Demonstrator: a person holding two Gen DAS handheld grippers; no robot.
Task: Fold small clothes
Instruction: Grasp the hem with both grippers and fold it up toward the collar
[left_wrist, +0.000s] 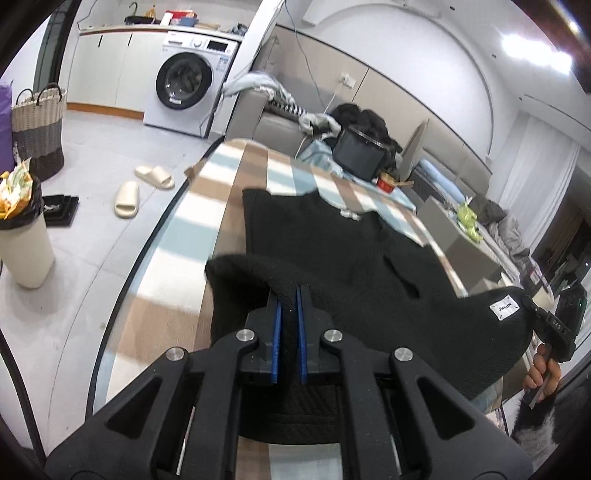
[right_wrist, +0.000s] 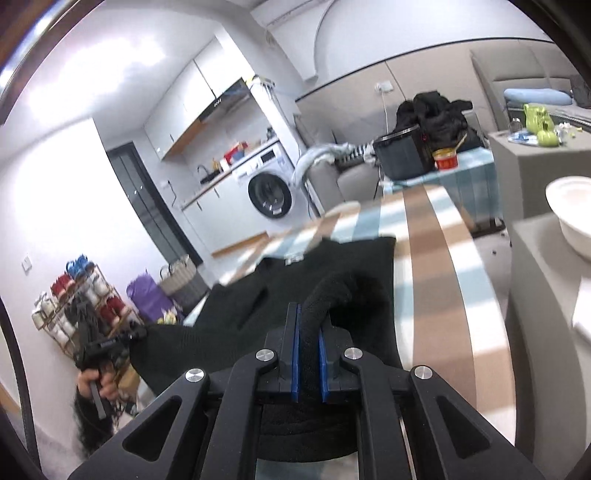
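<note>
A black knit garment (left_wrist: 332, 236) lies on the striped tablecloth (left_wrist: 177, 229), its near hem lifted off the table. My left gripper (left_wrist: 289, 291) is shut on the hem's left end. My right gripper (right_wrist: 309, 314) is shut on a thick roll of the hem's right end; the garment (right_wrist: 347, 258) spreads ahead of it. A white label (left_wrist: 504, 308) shows on the lifted part by the right gripper (left_wrist: 532, 306), seen at the right in the left wrist view. The left gripper (right_wrist: 136, 334) shows at the left in the right wrist view.
A dark pot (left_wrist: 356, 151) and a red cup (left_wrist: 386, 182) stand at the table's far end (right_wrist: 439, 173). A white bowl (right_wrist: 572, 218) sits on a grey stand at the right. A bin (left_wrist: 22, 251), slippers (left_wrist: 127, 199) and a basket (left_wrist: 38, 129) are on the floor left.
</note>
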